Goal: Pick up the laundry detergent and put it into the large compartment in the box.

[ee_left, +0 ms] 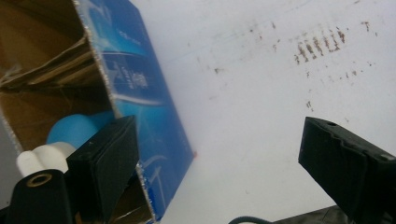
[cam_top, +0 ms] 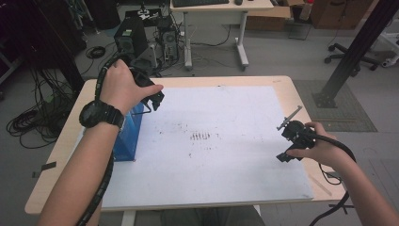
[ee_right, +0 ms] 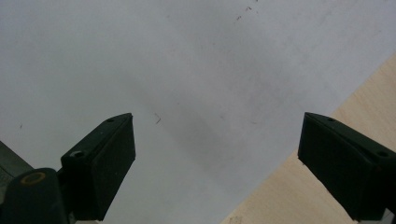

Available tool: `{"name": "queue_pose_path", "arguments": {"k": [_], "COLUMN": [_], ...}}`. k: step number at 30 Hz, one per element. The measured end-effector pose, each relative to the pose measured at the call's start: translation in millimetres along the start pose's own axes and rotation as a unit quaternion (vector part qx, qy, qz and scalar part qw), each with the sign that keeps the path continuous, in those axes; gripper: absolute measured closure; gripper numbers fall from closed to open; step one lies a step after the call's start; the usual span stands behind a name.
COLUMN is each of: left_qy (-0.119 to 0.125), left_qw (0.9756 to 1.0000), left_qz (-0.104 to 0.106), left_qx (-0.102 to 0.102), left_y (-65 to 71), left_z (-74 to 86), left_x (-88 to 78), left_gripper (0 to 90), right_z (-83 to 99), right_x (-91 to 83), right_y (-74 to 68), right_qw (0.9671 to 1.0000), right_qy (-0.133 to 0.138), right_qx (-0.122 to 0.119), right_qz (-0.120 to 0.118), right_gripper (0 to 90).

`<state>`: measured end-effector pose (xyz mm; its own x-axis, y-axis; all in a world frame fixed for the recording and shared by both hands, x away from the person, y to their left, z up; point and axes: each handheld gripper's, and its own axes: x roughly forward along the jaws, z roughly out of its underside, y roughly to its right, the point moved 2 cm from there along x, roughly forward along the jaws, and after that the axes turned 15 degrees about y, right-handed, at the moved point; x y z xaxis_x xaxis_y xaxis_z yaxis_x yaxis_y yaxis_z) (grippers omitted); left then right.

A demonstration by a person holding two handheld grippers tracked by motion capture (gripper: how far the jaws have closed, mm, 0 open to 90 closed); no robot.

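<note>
Blue box (cam_top: 128,136) stands upright on desk (cam_top: 282,87), long axis vertical, open top facing up. Left gripper (ee_left: 217,158) released over its rim; right gripper (ee_right: 217,158) released.

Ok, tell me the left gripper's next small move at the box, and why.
Probably ease the left gripper sideways toward the box opening and down. Its jaws stand wide open and hold nothing, one jaw sits at the box's cut edge, and a blue and white object lies inside, apart from them. The right gripper hangs open over the sheet.
</note>
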<state>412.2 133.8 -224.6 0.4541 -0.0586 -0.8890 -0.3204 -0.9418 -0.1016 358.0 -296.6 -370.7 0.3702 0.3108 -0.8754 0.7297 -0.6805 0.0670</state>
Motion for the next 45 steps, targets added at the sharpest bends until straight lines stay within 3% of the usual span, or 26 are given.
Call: {"name": "queue_pose_path", "arguments": {"k": [7,14,17,25,33,45], "left_qy": [0.005,0.008,-0.001,-0.012,-0.028,-0.029], "left_qw": [0.9996,0.9976,0.9954,0.9903,0.9886,0.9880], "left_qz": [0.014,0.030,0.035,0.053,0.055,0.060], "left_qx": [0.024,0.061,0.089,0.128,0.137,0.139], "left_y": [10.2,26.1,37.2,56.3,62.8,63.2], "left_z": [4.7,12.5,15.9,21.8,28.1,30.3], "left_x": [10.4,26.8,37.3,56.8,72.6,73.3], "left_gripper": [12.9,13.1,13.1,12.9,13.0,13.0], "right_z": [1.0,-1.8,-3.1,1.0,0.7,-2.0], "right_x": [-0.6,0.8,2.1,4.7,7.1,8.0], "right_y": [0.1,-1.6,-1.4,2.9,3.9,2.3], "right_qw": [1.0000,1.0000,1.0000,1.0000,1.0000,0.9999], "right_qy": [-0.001,0.000,0.000,-0.004,-0.006,-0.008], "right_qx": [-0.001,-0.004,-0.005,-0.001,-0.001,-0.004], "right_qz": [0.000,-0.002,-0.003,-0.003,-0.004,-0.005], "right_gripper": [11.2,11.2,11.1,11.1,11.0,11.0]}}
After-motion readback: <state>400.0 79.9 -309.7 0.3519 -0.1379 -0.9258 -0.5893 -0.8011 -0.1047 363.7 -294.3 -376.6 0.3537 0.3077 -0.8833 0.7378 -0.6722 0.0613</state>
